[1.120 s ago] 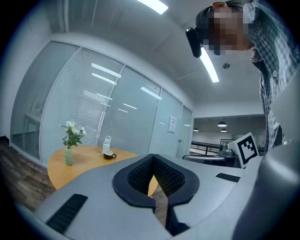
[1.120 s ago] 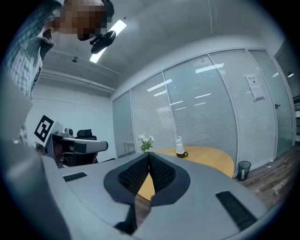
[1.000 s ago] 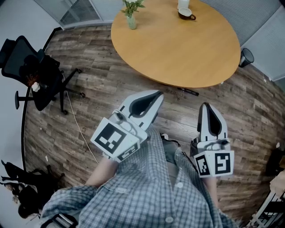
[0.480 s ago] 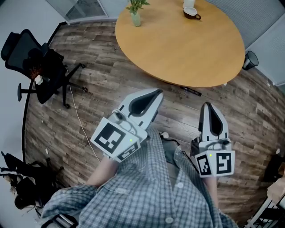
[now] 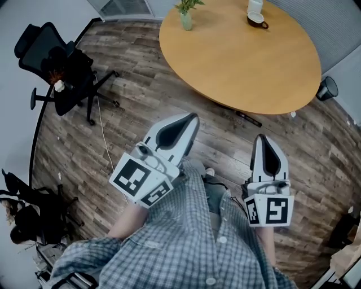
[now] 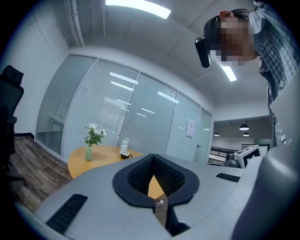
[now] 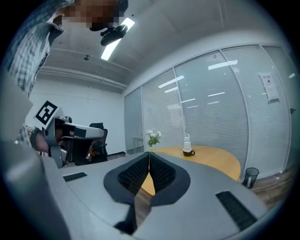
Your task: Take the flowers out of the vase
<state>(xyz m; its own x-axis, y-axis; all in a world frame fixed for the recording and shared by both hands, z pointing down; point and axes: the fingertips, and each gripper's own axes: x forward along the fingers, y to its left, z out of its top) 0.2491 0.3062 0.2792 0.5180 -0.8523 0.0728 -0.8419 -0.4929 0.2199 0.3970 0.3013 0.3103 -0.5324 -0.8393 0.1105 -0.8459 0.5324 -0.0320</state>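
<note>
We hold both grippers in front of our checked shirt [image 5: 186, 242], over the dark wood-plank floor [image 5: 130, 96], well apart from the round light-wood table [image 5: 242, 62]. The left gripper [image 5: 192, 117] has its jaws pressed fully together with nothing between them. The right gripper [image 5: 263, 136] is closed just as tightly and is also empty. Both point toward the table, and neither touches anything on it. The white flowers with green leaves [image 5: 188, 5] stand upright in the small pale green vase [image 5: 185, 22], which sits close to the table's far left edge as we look down on it. Near the far edge, to the right of the vase and apart from it, we see a dark cup [image 5: 258, 20] with a white object [image 5: 255, 5] just behind it. A black office chair [image 5: 59, 65] stands on the floor off the table's left side, and a black bin [image 5: 327, 88] stands by its right edge.
</note>
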